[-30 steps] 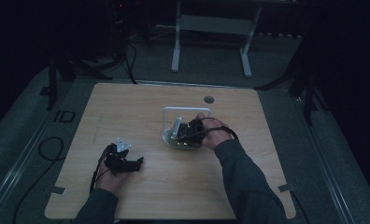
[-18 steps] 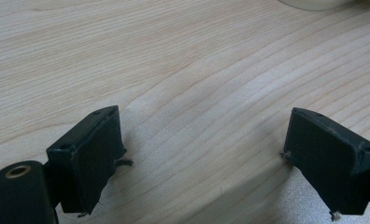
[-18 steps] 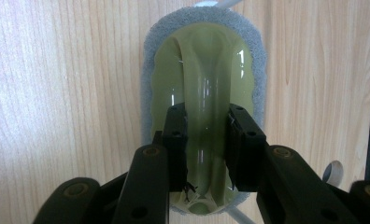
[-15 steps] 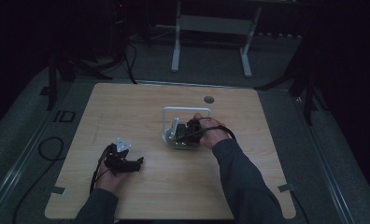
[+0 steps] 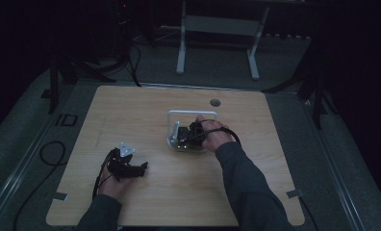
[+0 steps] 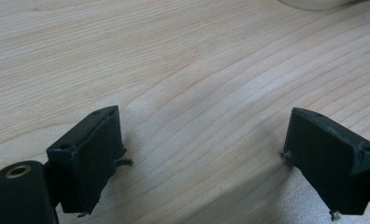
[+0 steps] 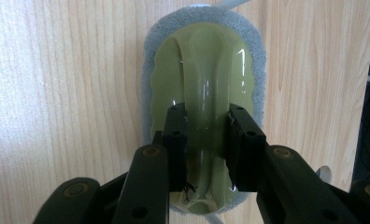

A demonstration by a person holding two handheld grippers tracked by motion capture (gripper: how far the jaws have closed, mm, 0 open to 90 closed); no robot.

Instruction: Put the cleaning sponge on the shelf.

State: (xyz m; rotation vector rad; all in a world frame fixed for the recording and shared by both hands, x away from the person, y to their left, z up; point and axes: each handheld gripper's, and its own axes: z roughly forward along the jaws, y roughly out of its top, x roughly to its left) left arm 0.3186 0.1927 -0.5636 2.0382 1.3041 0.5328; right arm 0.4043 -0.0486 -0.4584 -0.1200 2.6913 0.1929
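A scrubbing pad with a pale green plastic handle (image 7: 204,93) and a grey sponge rim (image 7: 148,84) lies on the wooden table (image 5: 236,183). My right gripper (image 7: 205,135) is shut on the raised ridge of that handle, one jaw on each side. In the high view the right gripper (image 5: 191,134) and pad sit inside a white wire rack (image 5: 192,113) at mid-table. My left gripper (image 5: 139,168) rests on the table at the near left. Its jaws stand wide open over bare wood (image 6: 202,154).
Thin white wire (image 7: 230,3) of the rack passes under the pad. A pale rounded edge (image 6: 314,3) shows at the top of the left gripper view. A round grommet (image 5: 215,102) sits near the table's far edge. Cables trail off the left side.
The right hand has shifted slightly toward the near side at the rack, still gripping the handle. The left hand and gripper have not moved.
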